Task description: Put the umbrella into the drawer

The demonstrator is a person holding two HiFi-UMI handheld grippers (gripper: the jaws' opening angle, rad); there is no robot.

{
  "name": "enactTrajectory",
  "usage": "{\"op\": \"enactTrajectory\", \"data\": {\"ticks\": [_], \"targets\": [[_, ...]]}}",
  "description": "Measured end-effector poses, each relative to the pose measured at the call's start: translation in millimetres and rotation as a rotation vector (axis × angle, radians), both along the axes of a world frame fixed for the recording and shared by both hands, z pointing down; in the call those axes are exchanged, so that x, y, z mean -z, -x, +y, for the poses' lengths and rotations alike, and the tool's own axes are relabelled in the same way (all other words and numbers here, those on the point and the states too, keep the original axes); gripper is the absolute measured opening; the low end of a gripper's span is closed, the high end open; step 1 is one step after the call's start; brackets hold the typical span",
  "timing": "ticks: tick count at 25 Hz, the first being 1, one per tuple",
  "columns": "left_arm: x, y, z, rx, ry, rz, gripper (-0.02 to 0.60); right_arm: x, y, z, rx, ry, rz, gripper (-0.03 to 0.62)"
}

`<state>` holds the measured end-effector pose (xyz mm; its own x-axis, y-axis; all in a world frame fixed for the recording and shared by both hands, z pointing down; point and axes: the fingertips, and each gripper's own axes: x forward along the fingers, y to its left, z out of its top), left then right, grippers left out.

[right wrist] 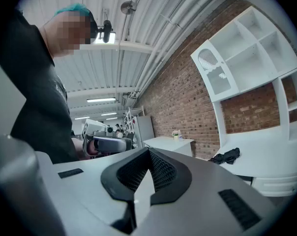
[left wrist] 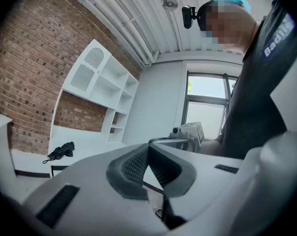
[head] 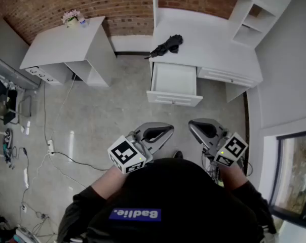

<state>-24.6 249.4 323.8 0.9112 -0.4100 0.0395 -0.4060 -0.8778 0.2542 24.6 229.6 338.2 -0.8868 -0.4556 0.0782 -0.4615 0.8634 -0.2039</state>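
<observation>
A folded black umbrella (head: 166, 44) lies on the white desk (head: 214, 47), near its left front corner, above an open white drawer (head: 174, 82) that looks bare inside. The umbrella (left wrist: 60, 151) also shows small at the left of the left gripper view and the umbrella (right wrist: 227, 156) at the right of the right gripper view. My left gripper (head: 169, 128) and right gripper (head: 190, 125) hang side by side close to my body, well short of the desk. Both are shut, tips touching, with nothing between the jaws.
A second white desk (head: 67, 47) with a small flower pot (head: 70, 17) stands at the back left. White shelving (head: 259, 14) rises on the right of the main desk. Cables (head: 46, 146) trail over the grey floor at left. A window (head: 295, 176) is at the far right.
</observation>
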Motion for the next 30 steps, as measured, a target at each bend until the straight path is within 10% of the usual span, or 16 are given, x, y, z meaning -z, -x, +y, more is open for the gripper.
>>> {"op": "enactTrajectory", "data": {"ticks": [30], "targets": [[-4.2, 85.8, -7.4, -0.059, -0.032, 0.033, -0.002, -12.9, 76.2, 1.4, -0.132, 0.039, 0.037, 0.029]]}}
